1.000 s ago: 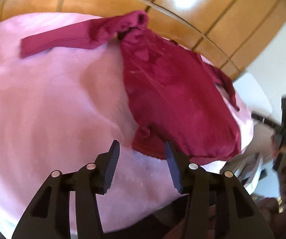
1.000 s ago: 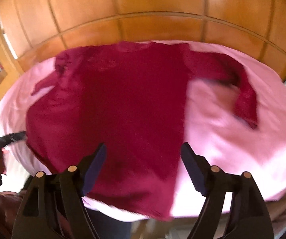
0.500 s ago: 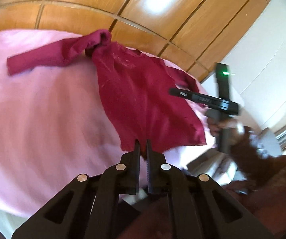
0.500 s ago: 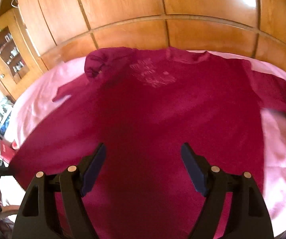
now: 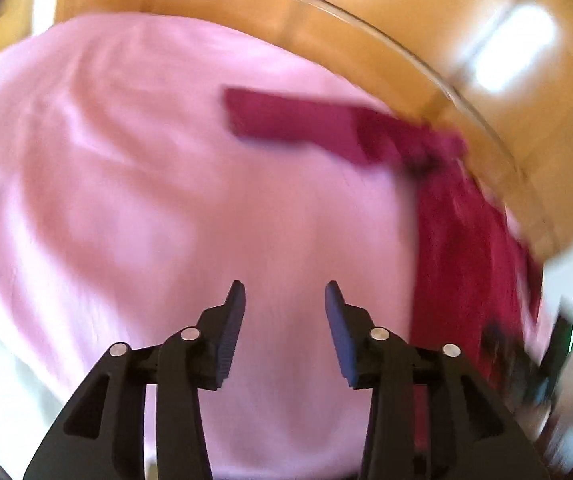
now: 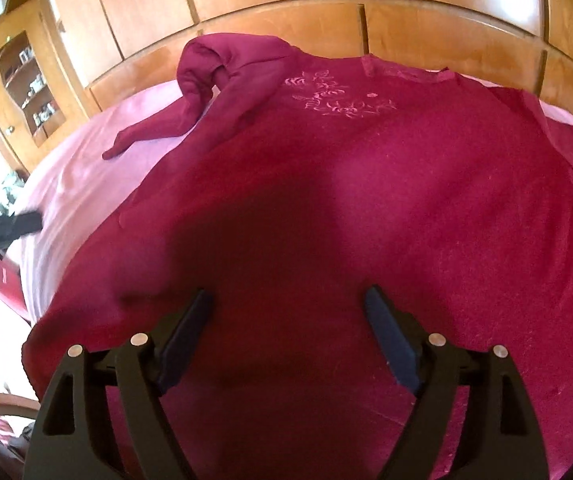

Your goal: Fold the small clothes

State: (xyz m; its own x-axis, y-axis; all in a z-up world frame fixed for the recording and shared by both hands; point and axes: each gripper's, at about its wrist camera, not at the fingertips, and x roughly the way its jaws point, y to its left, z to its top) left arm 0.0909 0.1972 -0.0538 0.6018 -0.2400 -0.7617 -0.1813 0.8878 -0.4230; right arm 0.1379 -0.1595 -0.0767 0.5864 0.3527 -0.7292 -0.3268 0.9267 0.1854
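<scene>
Left claw (image 5: 285,306) open over pink sheet (image 5: 146,200); right claw (image 6: 288,312) open above maroon top (image 6: 366,200).

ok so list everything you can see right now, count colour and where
sweater: one, dark red with pale pink embroidery near the neck, spread front-up on the cover, one sleeve bunched at its far left shoulder
cover: one, pink, over the whole work surface under the sweater
wood panelling: orange-brown, along the far side behind the cover
cabinet: one, wooden with a glass door, far left in the right wrist view
flat red item: one, at the left edge below the cover, too unclear to name
left claw: one, black, open, over bare pink cover, blurred
right claw: one, black, open, over the sweater's lower part
</scene>
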